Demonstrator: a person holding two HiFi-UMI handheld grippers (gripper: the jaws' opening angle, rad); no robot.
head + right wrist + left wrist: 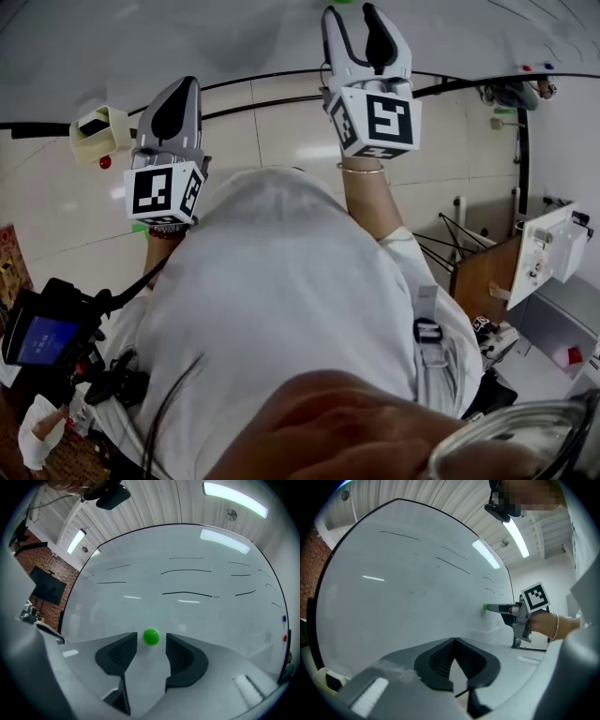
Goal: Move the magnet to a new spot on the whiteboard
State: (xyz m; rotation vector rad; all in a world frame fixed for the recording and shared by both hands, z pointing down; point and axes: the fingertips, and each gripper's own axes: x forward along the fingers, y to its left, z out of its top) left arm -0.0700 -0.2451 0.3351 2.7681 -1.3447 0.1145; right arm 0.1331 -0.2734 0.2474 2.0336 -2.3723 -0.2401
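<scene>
Right gripper (151, 643) jaws spread apart, green magnet (151, 636) between the tips on the whiteboard (197, 620). Left gripper (454, 643) clenched, empty.

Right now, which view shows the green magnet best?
The right gripper view: the green magnet sits centred on the whiteboard, between the open jaws of the right gripper. The left gripper view shows it side-on as a small dot at that gripper's tip. The head view catches at most a green sliver at its top edge.
</scene>
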